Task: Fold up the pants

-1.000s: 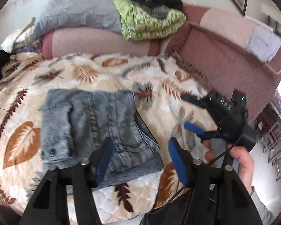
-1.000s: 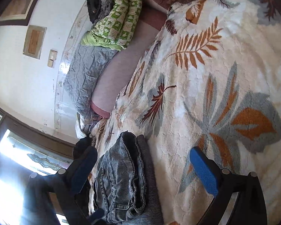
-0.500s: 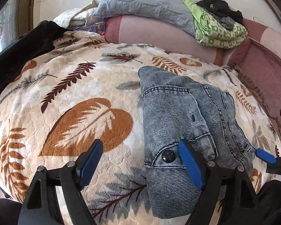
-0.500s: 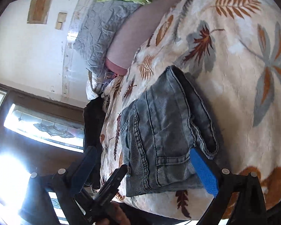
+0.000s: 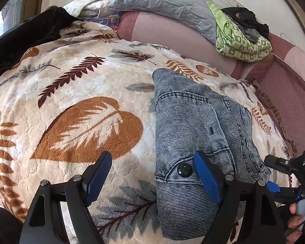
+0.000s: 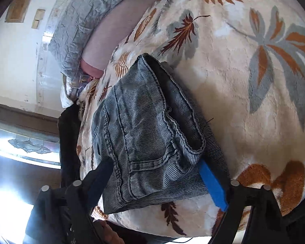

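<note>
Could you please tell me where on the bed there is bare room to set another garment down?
The blanket lies bare left of the folded jeans, up to the black cloth at the far left. The right wrist view shows bare blanket on the jeans' other side too. It is crowded at the headboard: grey pillow, green quilt.

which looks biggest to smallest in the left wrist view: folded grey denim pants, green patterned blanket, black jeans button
1. Folded grey denim pants, though they lie nearest the camera, which enlarges them.
2. Green patterned blanket, farther back, so its true size is unsure.
3. Black jeans button, plainly smallest.
</note>
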`<state>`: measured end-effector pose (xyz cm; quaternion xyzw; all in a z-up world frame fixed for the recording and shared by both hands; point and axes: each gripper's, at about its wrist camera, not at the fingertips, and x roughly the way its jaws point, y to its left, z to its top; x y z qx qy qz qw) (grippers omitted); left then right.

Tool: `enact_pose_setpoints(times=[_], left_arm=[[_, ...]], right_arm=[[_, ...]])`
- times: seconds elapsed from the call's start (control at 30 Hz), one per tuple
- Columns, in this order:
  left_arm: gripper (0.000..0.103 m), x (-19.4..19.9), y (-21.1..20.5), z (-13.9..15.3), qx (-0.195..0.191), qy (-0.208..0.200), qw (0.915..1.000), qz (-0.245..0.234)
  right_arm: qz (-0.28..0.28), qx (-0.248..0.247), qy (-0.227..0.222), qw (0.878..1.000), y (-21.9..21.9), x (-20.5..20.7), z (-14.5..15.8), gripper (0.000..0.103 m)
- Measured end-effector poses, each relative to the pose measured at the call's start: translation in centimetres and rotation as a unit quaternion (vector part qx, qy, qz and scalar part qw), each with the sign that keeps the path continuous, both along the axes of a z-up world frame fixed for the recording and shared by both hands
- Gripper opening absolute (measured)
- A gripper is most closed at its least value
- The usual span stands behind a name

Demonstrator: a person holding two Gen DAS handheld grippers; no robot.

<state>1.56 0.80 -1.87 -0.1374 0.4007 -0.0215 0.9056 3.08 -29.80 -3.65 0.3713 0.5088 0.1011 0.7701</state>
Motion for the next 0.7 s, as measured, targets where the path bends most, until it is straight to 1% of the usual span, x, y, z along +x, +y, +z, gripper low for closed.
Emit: enact_pose_setpoints(times=[0.03, 0.1, 0.13, 0.17, 0.2, 0.27, 0.33, 0.4, 0.43, 0.5, 0.53, 0.57, 0.6, 0.63, 0.67, 0.7], left_arm=[[0.083, 0.0, 0.0, 0.0, 0.002, 0.0, 1.0, 0.001], [0.083, 0.0, -0.2, 0.1, 0.006, -0.001, 1.0, 0.002], [0.083, -0.1, -0.3, 0.2, 0.01, -0.003, 0.9999, 0.002], [0.083, -0.2, -0.4, 0.3, 0.016, -0.006, 0.9999, 0.002], [0.083, -0.4, -0.5, 0.4, 0.023, -0.01, 0.9997, 0.004], [0.083, -0.8, -0.4, 0.9, 0.035, -0.021, 0.9991, 0.008], [0.083, -1.1, -0.5, 1.4, 0.035, -0.034, 0.9988, 0.005], [0.083, -1.4, -0.8, 1.7, 0.042, -0.048, 0.998, 0.003], [0.083, -1.5, -1.1, 1.8, 0.05, -0.055, 0.9973, 0.003], [0.083, -1.3, -2.0, 1.5, 0.077, -0.053, 0.9956, -0.006], [0.083, -1.0, -2.6, 0.9, 0.093, -0.043, 0.9946, -0.013], [0.083, -0.6, -3.2, 0.2, 0.114, -0.029, 0.9929, -0.018], [0.084, -0.5, -3.6, -0.3, 0.13, -0.026, 0.991, -0.018], [0.084, -0.6, -3.7, -0.4, 0.137, -0.034, 0.9898, -0.016], [0.084, -0.6, -3.7, -0.4, 0.141, -0.036, 0.9892, -0.015], [0.084, -0.6, -3.7, -0.4, 0.141, -0.035, 0.9892, -0.015]], right_arm=[[0.006, -0.011, 0.007, 1.0, 0.2, 0.2, -0.1, 0.057], [0.01, -0.03, 0.017, 0.999, 0.3, 0.7, -0.4, 0.033], [0.013, -0.03, 0.021, 0.999, 0.3, 0.9, -0.6, 0.027], [0.015, -0.03, 0.021, 0.999, 0.3, 0.9, -0.5, 0.017], [0.018, -0.033, 0.014, 0.999, 0.4, 0.7, 0.1, 0.013], [0.022, -0.027, -0.006, 0.999, 0.7, -0.1, 1.7, 0.012], [0.022, -0.016, -0.026, 0.999, 0.7, -0.9, 3.3, 0.011], [0.01, -0.006, -0.033, 0.999, 0.4, -1.9, 3.8, 0.011], [0.004, -0.009, -0.032, 0.999, 0.2, -2.2, 3.6, 0.011], [-0.002, -0.015, -0.01, 1.0, -0.1, -2.4, 1.5, 0.011], [-0.011, 0.001, 0.004, 1.0, -0.7, -2.3, -0.2, 0.012], [-0.018, 0.02, 0.016, 1.0, -1.2, -2.2, -1.9, 0.016], [-0.022, 0.047, 0.018, 0.999, -1.6, -2.2, -3.0, 0.016], [-0.029, 0.066, 0.011, 0.997, -2.0, -2.5, -3.1, 0.017], [-0.027, 0.064, 0.006, 0.998, -2.0, -2.7, -2.6, 0.022], [-0.019, 0.041, -0.004, 0.999, -1.7, -2.9, -1.6, 0.029]])
